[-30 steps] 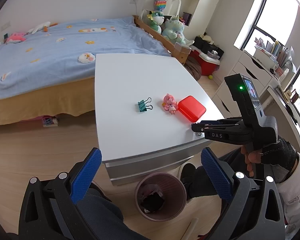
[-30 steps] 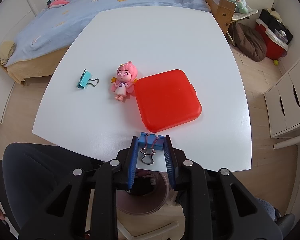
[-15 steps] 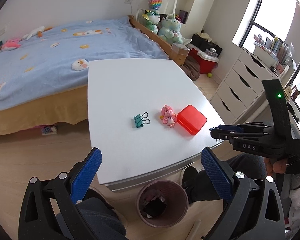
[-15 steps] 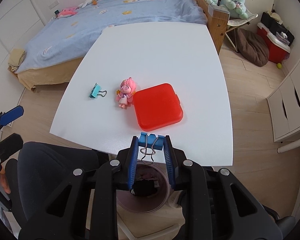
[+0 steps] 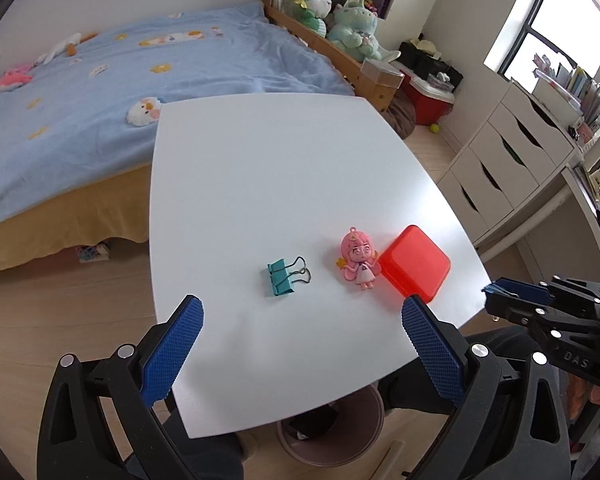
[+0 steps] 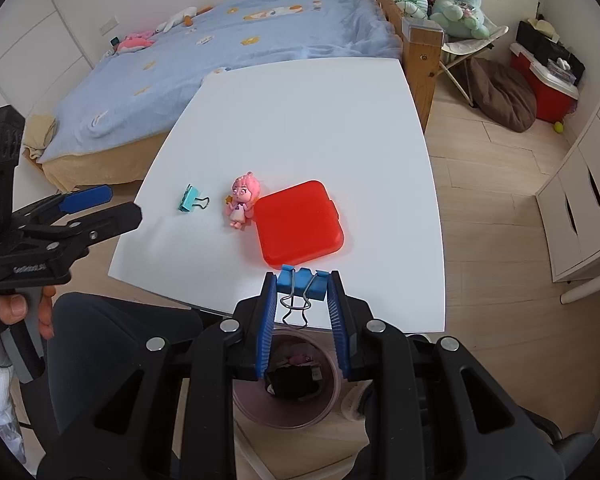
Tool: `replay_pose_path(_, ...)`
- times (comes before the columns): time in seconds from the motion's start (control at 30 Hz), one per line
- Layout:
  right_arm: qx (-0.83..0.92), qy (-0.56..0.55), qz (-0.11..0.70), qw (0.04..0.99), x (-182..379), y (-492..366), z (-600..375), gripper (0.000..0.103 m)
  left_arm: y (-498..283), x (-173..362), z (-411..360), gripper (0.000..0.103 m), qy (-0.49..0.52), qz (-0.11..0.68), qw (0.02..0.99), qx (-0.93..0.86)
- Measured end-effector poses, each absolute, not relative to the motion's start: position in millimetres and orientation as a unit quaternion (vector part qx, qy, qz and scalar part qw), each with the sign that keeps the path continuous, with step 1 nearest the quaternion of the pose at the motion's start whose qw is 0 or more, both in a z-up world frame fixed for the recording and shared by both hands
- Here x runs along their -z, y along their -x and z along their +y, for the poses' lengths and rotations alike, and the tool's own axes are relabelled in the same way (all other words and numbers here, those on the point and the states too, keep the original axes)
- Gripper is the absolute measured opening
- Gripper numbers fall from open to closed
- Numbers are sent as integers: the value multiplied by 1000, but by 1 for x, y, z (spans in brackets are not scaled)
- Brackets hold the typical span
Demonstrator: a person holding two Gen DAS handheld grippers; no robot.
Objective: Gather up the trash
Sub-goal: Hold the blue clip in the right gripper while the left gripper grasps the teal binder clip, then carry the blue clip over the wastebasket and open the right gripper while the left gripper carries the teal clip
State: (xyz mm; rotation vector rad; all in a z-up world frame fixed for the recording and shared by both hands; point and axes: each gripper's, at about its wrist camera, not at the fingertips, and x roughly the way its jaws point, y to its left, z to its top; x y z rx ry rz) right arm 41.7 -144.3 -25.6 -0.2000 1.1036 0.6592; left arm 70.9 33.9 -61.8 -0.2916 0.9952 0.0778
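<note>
Gripping a blue binder clip between its closed fingers, our right gripper hangs at the near edge of the white table, above the trash bin on the floor. Our left gripper is spread wide and holds nothing, over the table's near part. On the table we see a teal binder clip, a pink doll and, touching it, a red box.

Table edge possibly overhangs bin.
</note>
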Motion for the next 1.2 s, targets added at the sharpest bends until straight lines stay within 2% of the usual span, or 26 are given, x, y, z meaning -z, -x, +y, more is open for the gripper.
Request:
replay_pose_path(0.23, -306, 83, 516, 796, 29, -43, -150, 26, -93, 86, 38, 95, 133, 500, 853, -61)
replay_pose_path(0.3, -306, 81, 517, 795, 29, -44, -152, 26, -96, 91, 37, 87, 132, 507, 850, -63)
replay_pose_path(0.47, -307, 77, 517, 795, 30, -46, -154, 25, -101, 99, 38, 58, 129, 514, 845, -72)
replay_pose_path(0.6, -308, 76, 518, 794, 31, -46, -153, 25, -101, 100, 38, 46, 130, 515, 845, -68)
replay_pose_path(0.67, -308, 77, 518, 794, 31, -46, -153, 25, -101, 101, 38, 36, 130, 515, 844, -68)
replay_pose_path(0.83, -309, 77, 519, 793, 32, -46, -151, 25, -102, 102, 38, 18, 131, 515, 845, -60)
replay_pose_path(1.2, -315, 86, 513, 793, 30, -47, -143, 25, -94, 96, 39, 14, 130, 500, 855, -53)
